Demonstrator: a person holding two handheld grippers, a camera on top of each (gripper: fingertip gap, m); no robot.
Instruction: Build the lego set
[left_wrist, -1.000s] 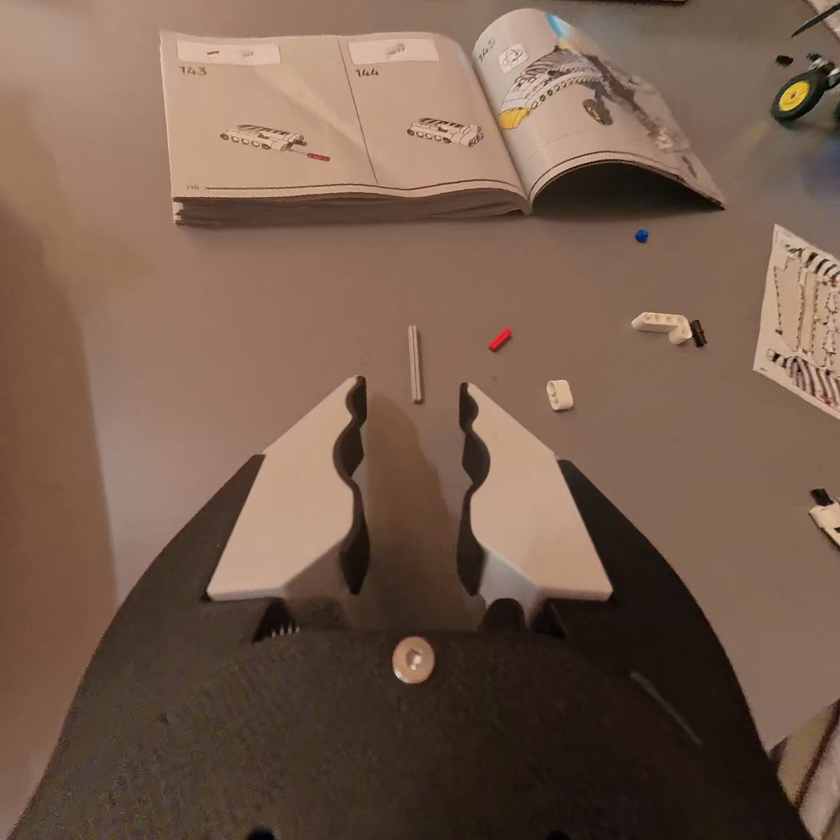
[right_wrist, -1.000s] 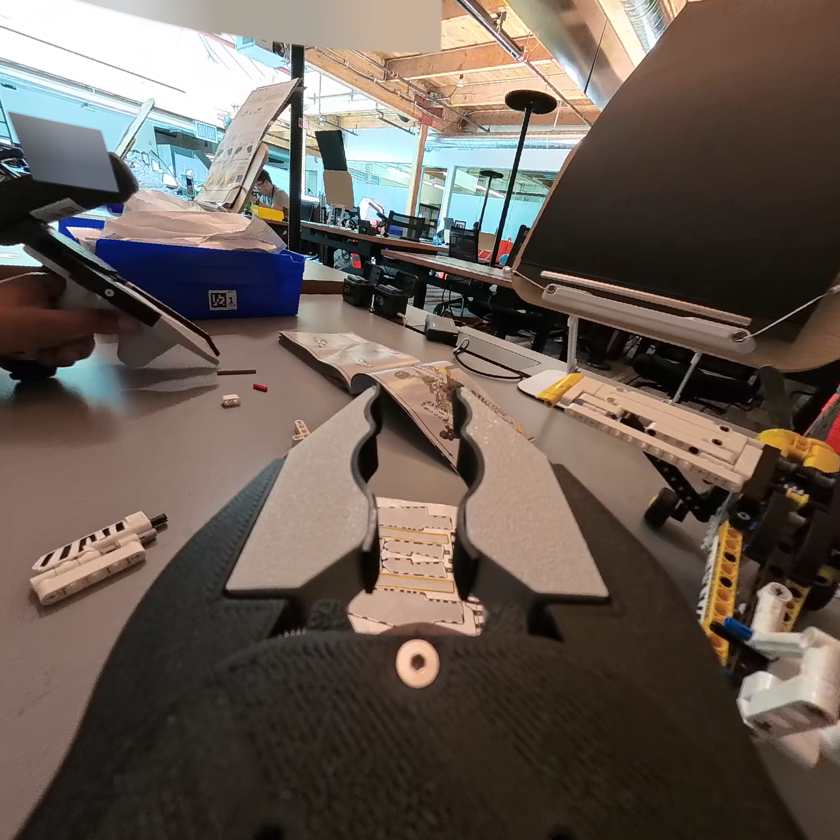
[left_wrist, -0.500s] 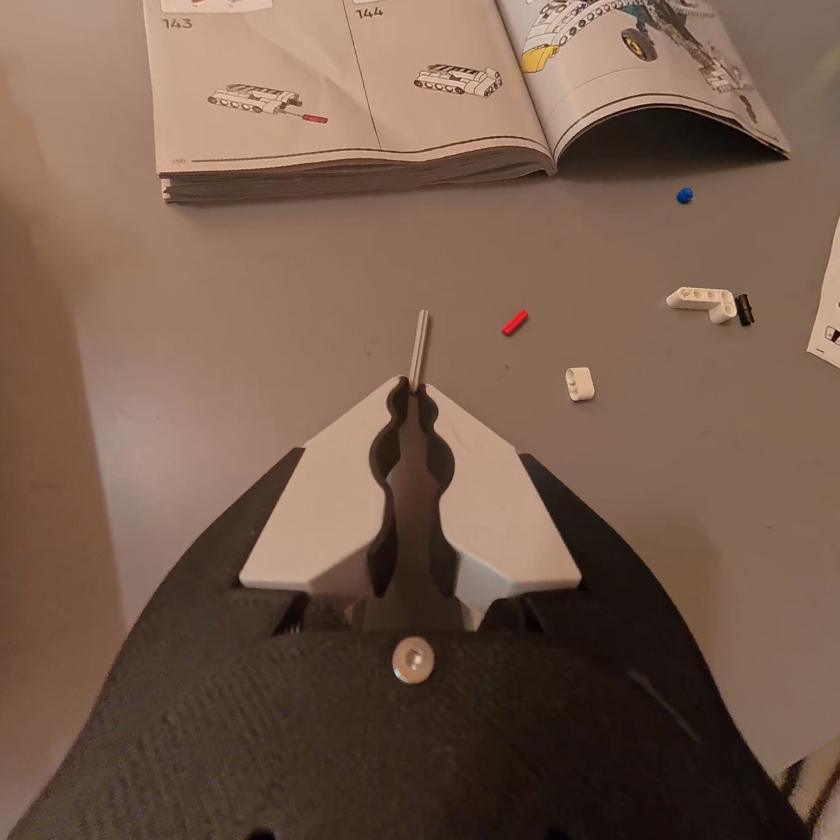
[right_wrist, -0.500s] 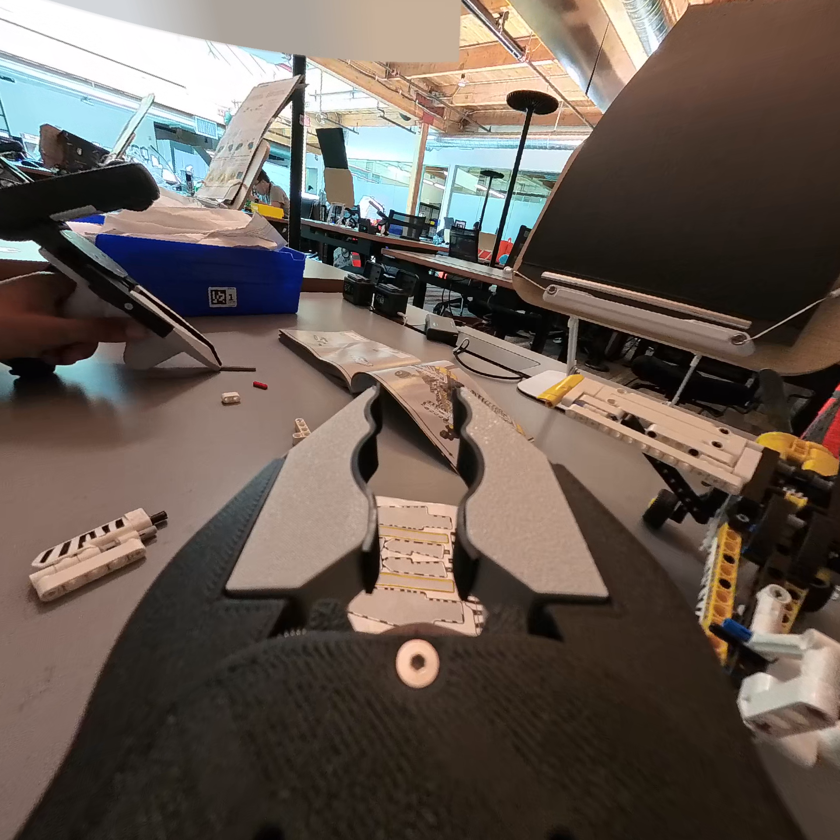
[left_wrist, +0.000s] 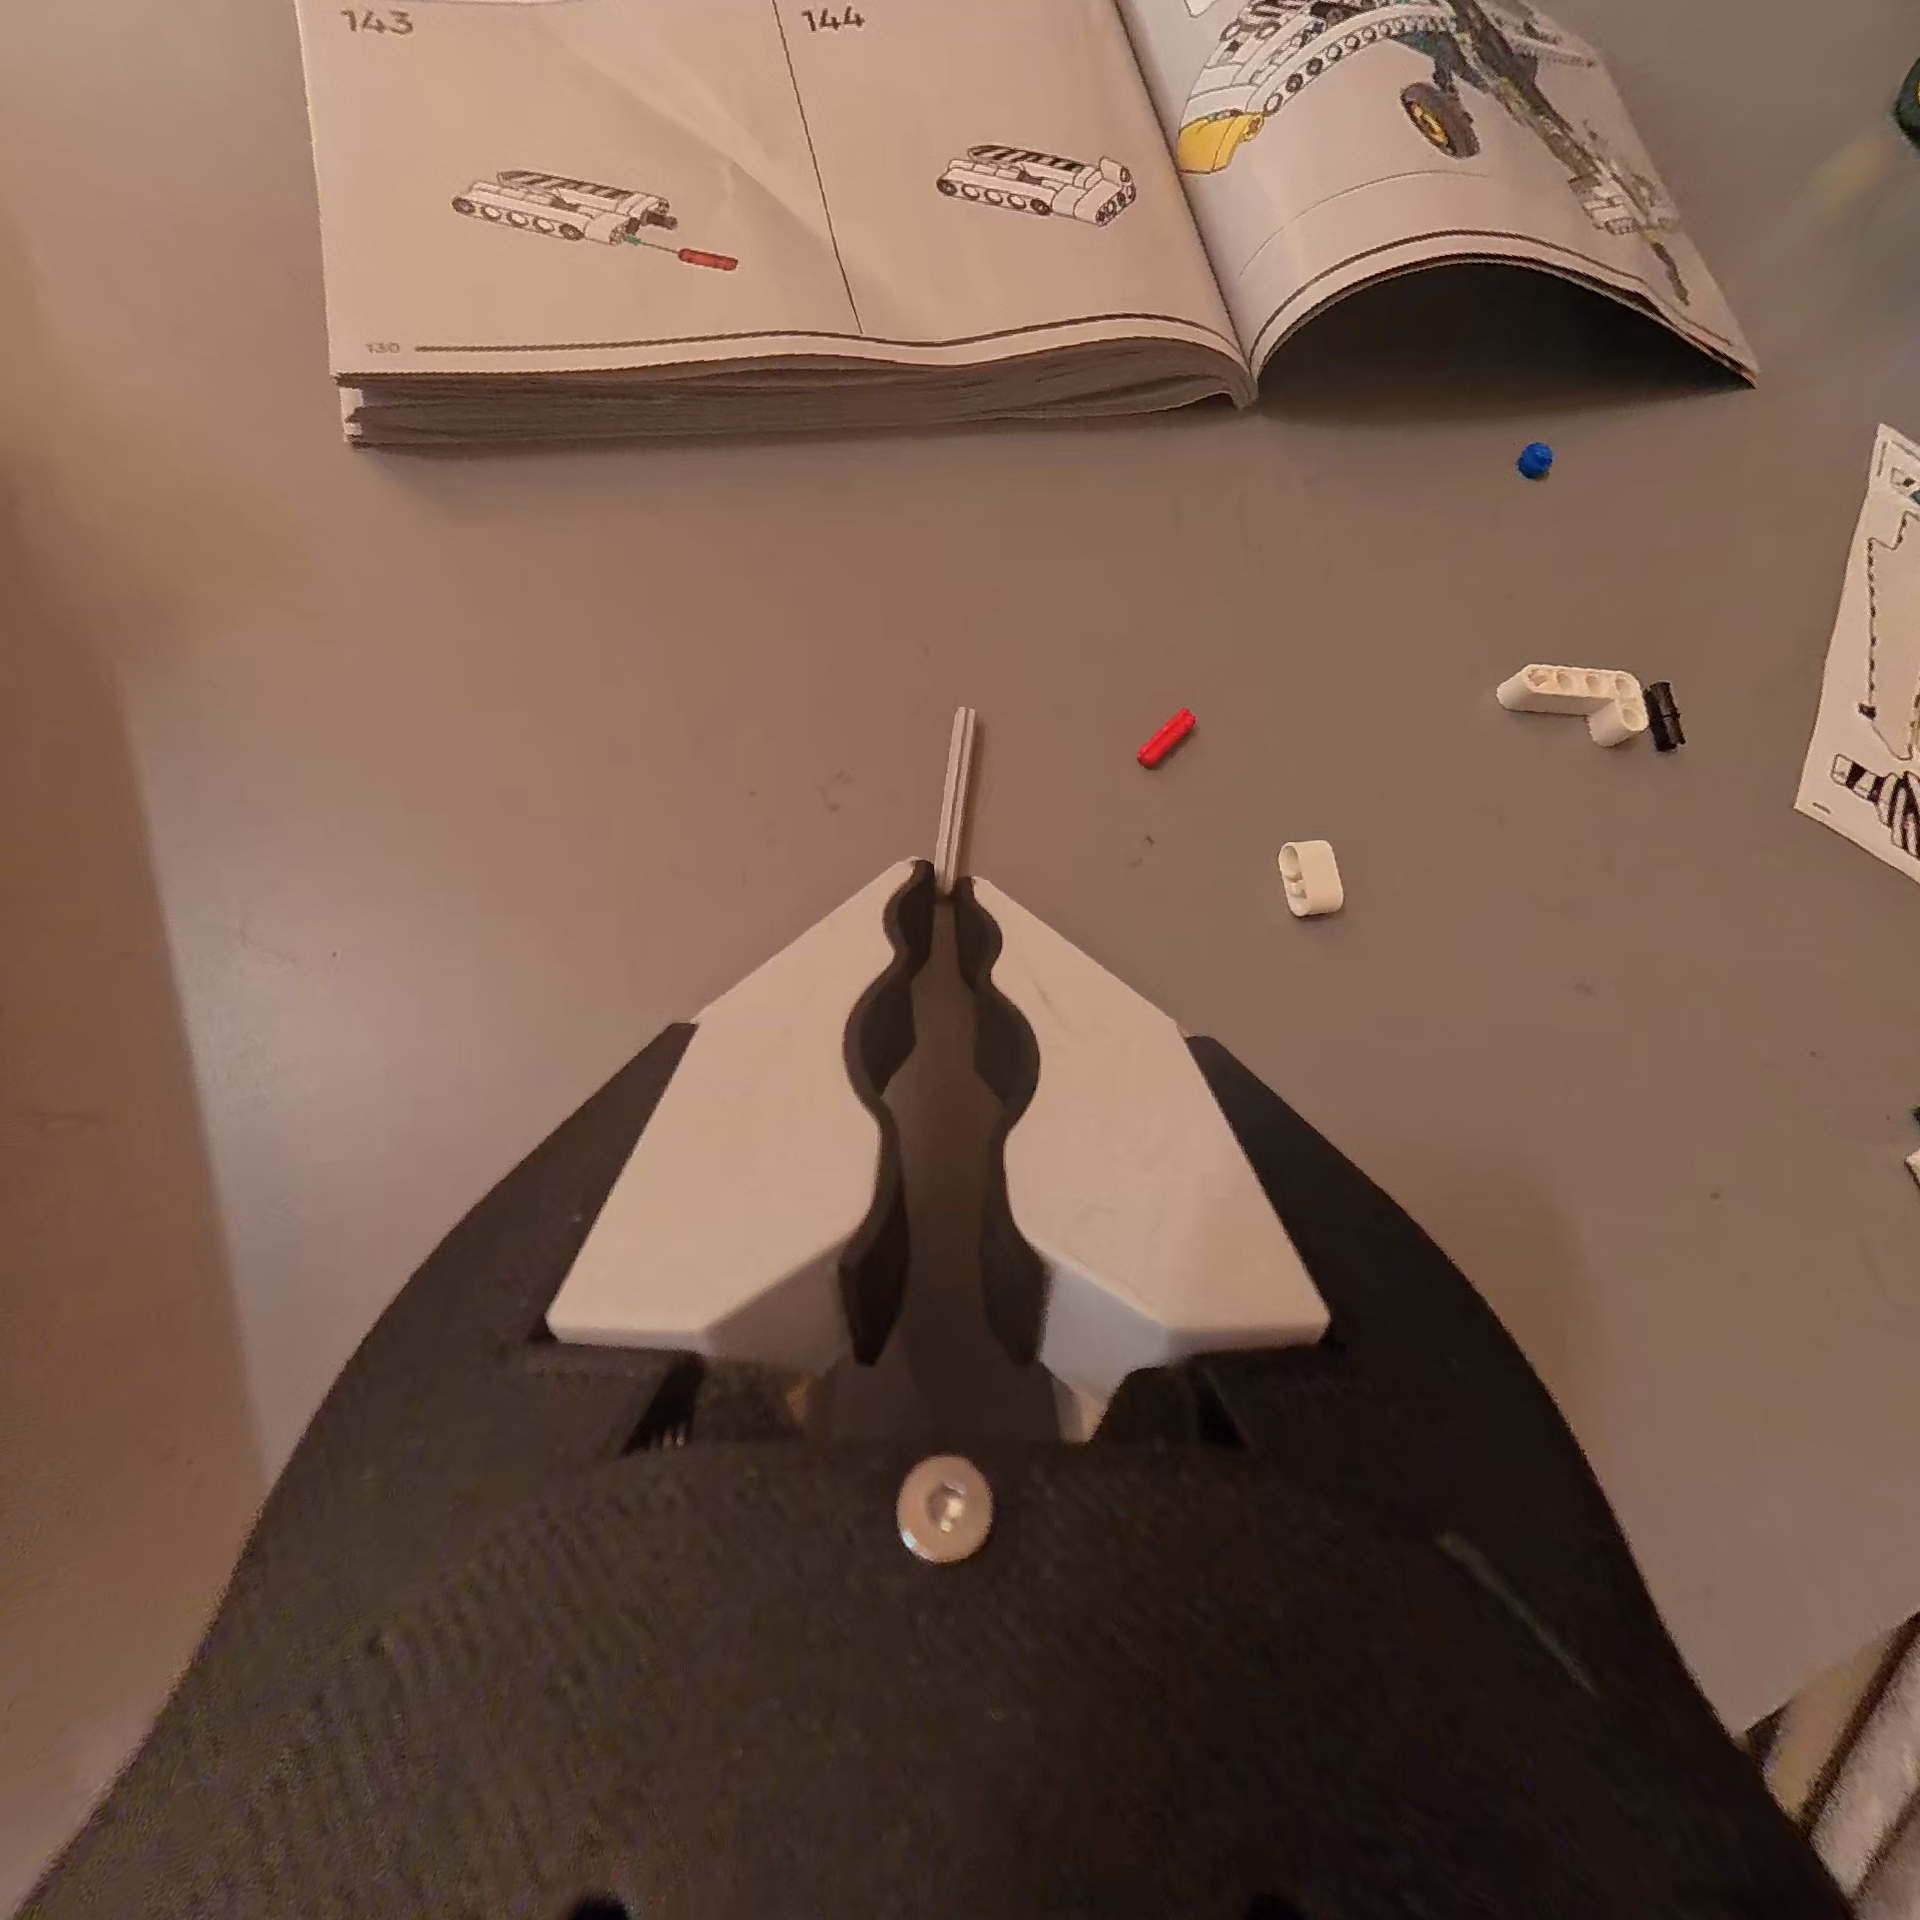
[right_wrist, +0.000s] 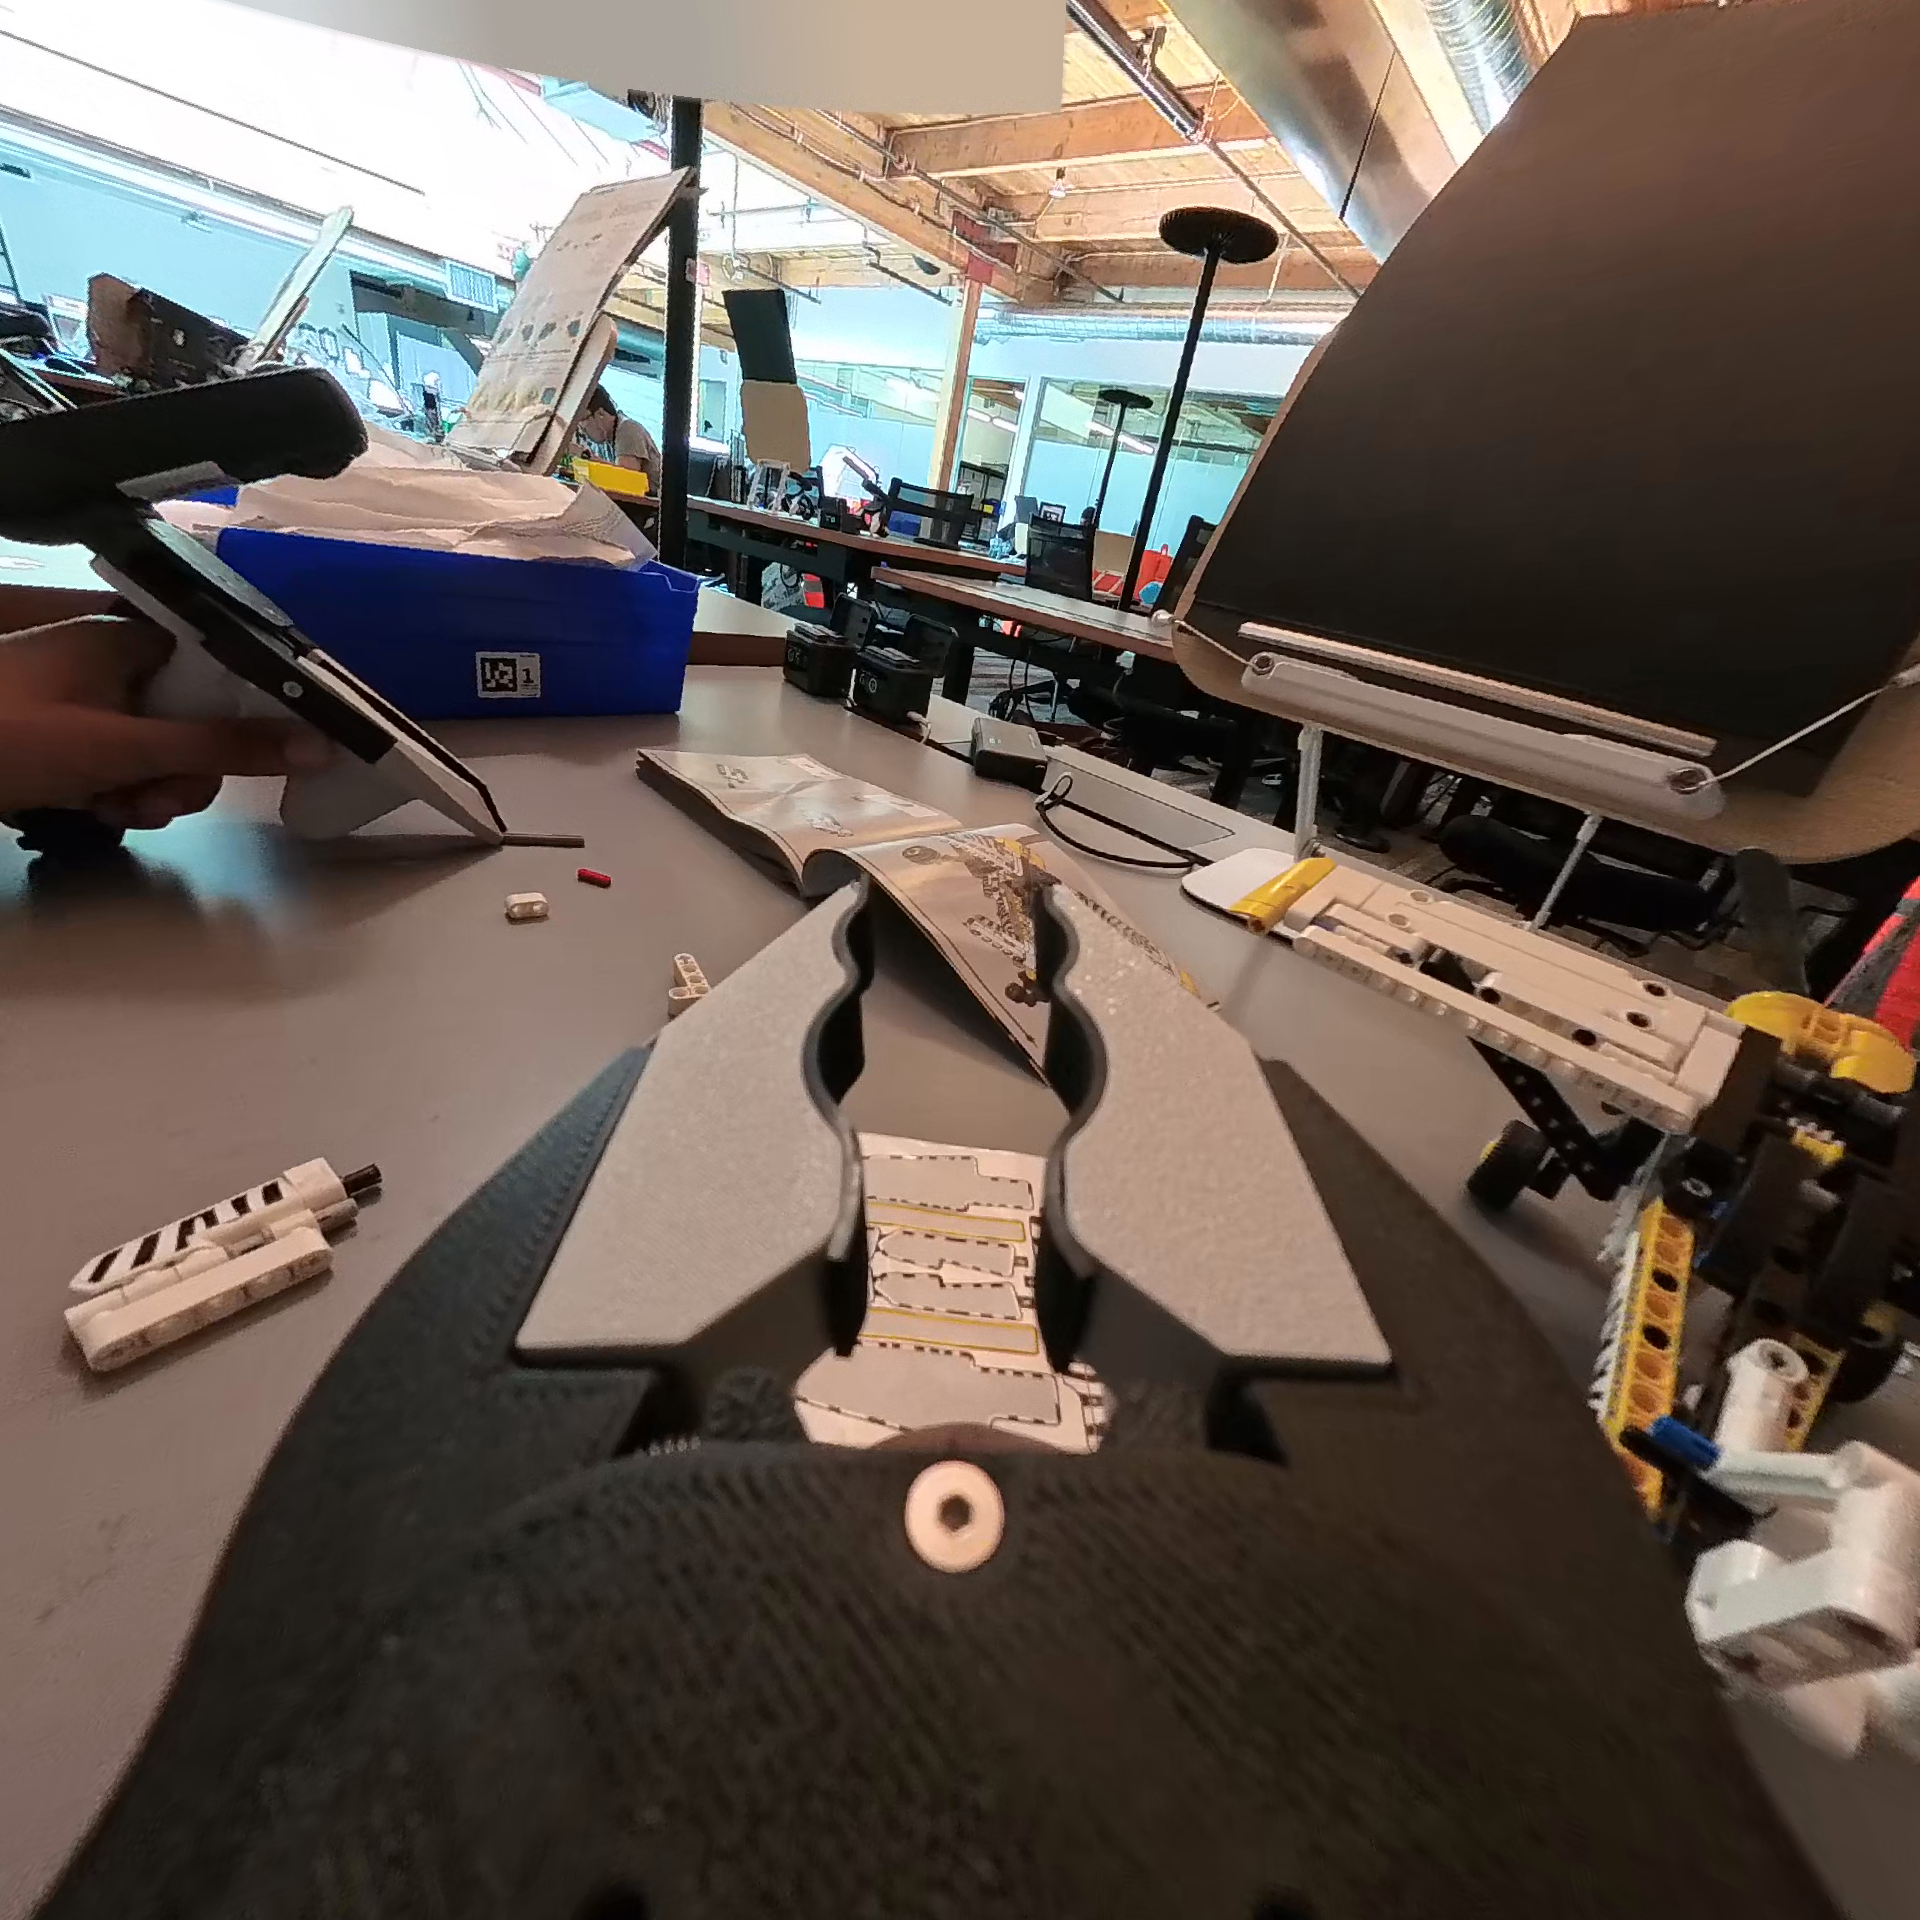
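My left gripper (left_wrist: 943, 885) is shut on the near end of a thin grey axle (left_wrist: 956, 792), which sticks out forward from the fingertips, low at the grey table. In the right wrist view the left gripper (right_wrist: 488, 826) tilts down at the table with the axle (right_wrist: 545, 840) at its tip. A red pin (left_wrist: 1165, 738), a small white connector (left_wrist: 1311, 879) and a white bent beam (left_wrist: 1579, 699) lie to the right. My right gripper (right_wrist: 951, 909) is open and empty, above a sticker sheet (right_wrist: 951, 1236). A white striped sub-assembly (right_wrist: 213, 1252) lies at its left.
The open instruction booklet (left_wrist: 790, 208) lies beyond the axle. A blue stud (left_wrist: 1534, 458) sits near it. The yellow, white and black model (right_wrist: 1714, 1122) stands at the right of the right wrist view. A blue bin (right_wrist: 457, 623) stands behind the left gripper. Across from one pair of fingers to the other is roughly 35 centimeters. From my left tips it is roughly 5 centimeters to the red pin (left_wrist: 1165, 738); from my right, 25 centimeters. Seen from the right wrist view (right_wrist: 589, 871) as well. The small white connector (left_wrist: 1311, 879) is about 7 centimeters from my left fingertips and 25 centimeters from my right.
My left gripper moved forward and down over the grey axle and shut on its near end. The right gripper has not moved.
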